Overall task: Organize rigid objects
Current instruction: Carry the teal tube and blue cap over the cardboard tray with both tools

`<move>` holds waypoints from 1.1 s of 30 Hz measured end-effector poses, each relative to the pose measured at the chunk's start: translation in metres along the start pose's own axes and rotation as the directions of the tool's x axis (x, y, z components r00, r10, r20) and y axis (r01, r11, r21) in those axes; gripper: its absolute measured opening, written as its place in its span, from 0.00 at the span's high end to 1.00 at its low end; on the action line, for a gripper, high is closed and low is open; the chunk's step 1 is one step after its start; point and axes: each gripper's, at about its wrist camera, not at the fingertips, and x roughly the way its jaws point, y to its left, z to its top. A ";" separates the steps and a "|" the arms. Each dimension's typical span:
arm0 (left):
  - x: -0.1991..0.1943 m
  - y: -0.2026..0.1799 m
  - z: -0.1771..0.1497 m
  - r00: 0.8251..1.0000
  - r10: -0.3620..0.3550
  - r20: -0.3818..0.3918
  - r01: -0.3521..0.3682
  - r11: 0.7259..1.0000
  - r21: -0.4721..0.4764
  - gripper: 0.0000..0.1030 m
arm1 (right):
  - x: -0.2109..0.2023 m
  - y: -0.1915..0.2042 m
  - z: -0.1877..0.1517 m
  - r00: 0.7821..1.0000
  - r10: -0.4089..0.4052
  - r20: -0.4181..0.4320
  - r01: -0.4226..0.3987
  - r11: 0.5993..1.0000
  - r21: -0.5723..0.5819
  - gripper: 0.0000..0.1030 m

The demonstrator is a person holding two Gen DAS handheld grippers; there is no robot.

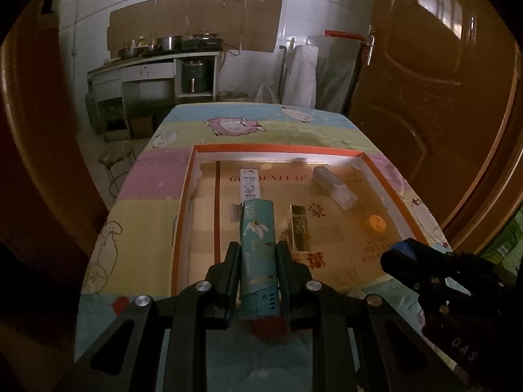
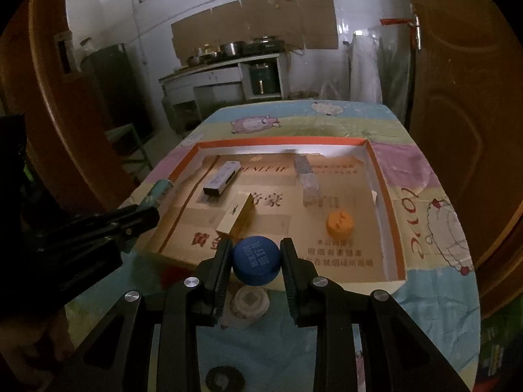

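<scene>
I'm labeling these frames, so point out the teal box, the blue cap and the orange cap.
teal box (image 1: 258,248): left wrist view, printed top face between the fingers.
blue cap (image 2: 256,259): right wrist view, lettered top.
orange cap (image 2: 340,222): right wrist view, top, inside the tray.

1. The floor of the orange-rimmed tray (image 1: 372,160) reads "GOLDENLEAF" in gold letters along its far part; my right-wrist view shows only the tail, "ENLEAF".
2. Large Chinese characters stand on that floor too, too blurred for me to read.
3. My other claw's body (image 1: 464,351) carries "DAS".
4. The blue cap (image 2: 256,259) in my right claw (image 2: 256,254) bears pale print I can't read.
5. The tablecloth (image 2: 415,215) shows red "2010", seen sideways.
</scene>
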 end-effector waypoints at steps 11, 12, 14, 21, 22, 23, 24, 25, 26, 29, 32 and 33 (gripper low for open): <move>0.027 0.014 0.014 0.999 0.039 -0.021 -0.040 0.999 -0.024 0.79 | 0.030 -0.008 0.018 1.000 -0.005 -0.019 0.005 1.000 -0.002 0.70; 0.030 0.016 0.015 0.999 0.044 -0.023 -0.044 0.999 -0.028 0.79 | 0.033 -0.009 0.019 1.000 -0.004 -0.022 0.004 1.000 -0.002 0.70; 0.035 0.019 0.018 0.998 0.049 -0.027 -0.050 0.998 -0.033 0.79 | 0.038 -0.010 0.022 1.000 -0.004 -0.027 0.004 1.000 -0.003 0.70; 0.048 0.024 0.024 0.998 0.059 -0.035 -0.061 0.997 -0.036 0.79 | 0.051 -0.012 0.030 0.999 -0.002 -0.037 0.002 1.000 -0.009 0.70; 0.050 0.025 0.024 0.998 0.061 -0.035 -0.062 0.997 -0.037 0.79 | 0.053 -0.012 0.031 0.999 -0.003 -0.038 0.003 1.000 -0.010 0.70; 0.051 0.025 0.025 0.997 0.062 -0.037 -0.064 0.997 -0.037 0.79 | 0.055 -0.012 0.031 0.999 -0.003 -0.040 0.003 1.000 -0.010 0.70; 0.053 0.026 0.026 0.997 0.063 -0.037 -0.065 0.997 -0.038 0.79 | 0.057 -0.013 0.032 0.999 -0.004 -0.042 0.003 1.000 -0.011 0.70; 0.053 0.026 0.026 0.997 0.064 -0.036 -0.066 0.997 -0.039 0.79 | 0.059 -0.013 0.033 0.999 -0.005 -0.044 0.004 1.000 -0.011 0.70; 0.055 0.027 0.026 0.997 0.066 -0.035 -0.067 0.997 -0.041 0.78 | 0.061 -0.013 0.034 0.999 -0.005 -0.046 0.005 1.000 -0.012 0.70; 0.060 0.028 0.025 0.996 0.072 -0.043 -0.074 0.996 -0.040 0.78 | 0.066 -0.012 0.036 0.999 -0.010 -0.048 0.009 1.000 -0.018 0.70; 0.066 0.029 0.024 0.996 0.070 -0.059 -0.072 0.997 -0.039 0.79 | 0.073 -0.013 0.035 0.998 -0.014 -0.059 0.013 1.000 -0.021 0.70; 0.068 0.029 0.024 0.996 0.069 -0.063 -0.071 0.997 -0.038 0.79 | 0.076 -0.013 0.035 0.998 -0.013 -0.065 0.012 1.000 -0.021 0.70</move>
